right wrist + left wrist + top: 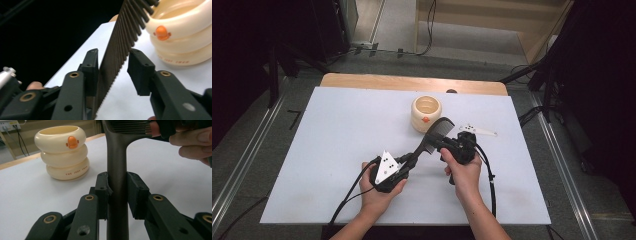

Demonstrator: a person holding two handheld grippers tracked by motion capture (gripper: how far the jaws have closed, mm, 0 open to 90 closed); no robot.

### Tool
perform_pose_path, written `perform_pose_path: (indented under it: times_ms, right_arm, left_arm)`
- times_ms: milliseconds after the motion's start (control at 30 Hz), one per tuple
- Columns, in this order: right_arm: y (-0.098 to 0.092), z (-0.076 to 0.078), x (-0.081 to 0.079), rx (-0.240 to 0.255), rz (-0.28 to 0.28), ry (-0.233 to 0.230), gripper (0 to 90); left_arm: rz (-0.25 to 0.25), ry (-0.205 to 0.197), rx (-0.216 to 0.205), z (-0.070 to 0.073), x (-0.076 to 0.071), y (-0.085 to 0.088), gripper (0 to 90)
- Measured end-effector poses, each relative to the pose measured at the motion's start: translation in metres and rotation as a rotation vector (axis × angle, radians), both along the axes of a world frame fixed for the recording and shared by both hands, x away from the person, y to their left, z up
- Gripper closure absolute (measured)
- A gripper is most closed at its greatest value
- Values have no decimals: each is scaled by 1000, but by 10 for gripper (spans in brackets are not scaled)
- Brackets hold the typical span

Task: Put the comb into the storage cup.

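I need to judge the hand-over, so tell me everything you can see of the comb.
The comb is dark, matte, plastic-looking, with a long plain handle and a row of fine teeth along one edge of its wider head. It is lifted off the white table, head slanting toward the cream ringed cup. The left tongs clamp its handle. The right tongs straddle the toothed head; one pad looks against it, the other stands just off.

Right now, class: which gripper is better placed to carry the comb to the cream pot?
Probably the left gripper: its jaws clamp the comb handle. The right gripper straddles the teeth, one pad apart. The cream pot stands just beyond.
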State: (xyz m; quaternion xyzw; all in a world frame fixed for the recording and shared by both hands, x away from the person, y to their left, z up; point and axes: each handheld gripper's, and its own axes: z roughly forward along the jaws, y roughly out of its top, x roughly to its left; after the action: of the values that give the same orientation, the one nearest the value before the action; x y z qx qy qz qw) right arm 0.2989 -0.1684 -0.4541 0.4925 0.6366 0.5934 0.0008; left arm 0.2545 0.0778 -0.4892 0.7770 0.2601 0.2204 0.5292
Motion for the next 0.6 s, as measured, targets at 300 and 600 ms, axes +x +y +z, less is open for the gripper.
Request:
perform_pose_path:
  times_ms: [300,600]
  right_arm:
    - [1,0,-4,29,2,23,823]
    - [3,4,-8,14,38,-55,824]
  left_arm:
    - [-67,59,-39,-2,3,-1,598]
    - [-80,119,-111,3,8,7,199]
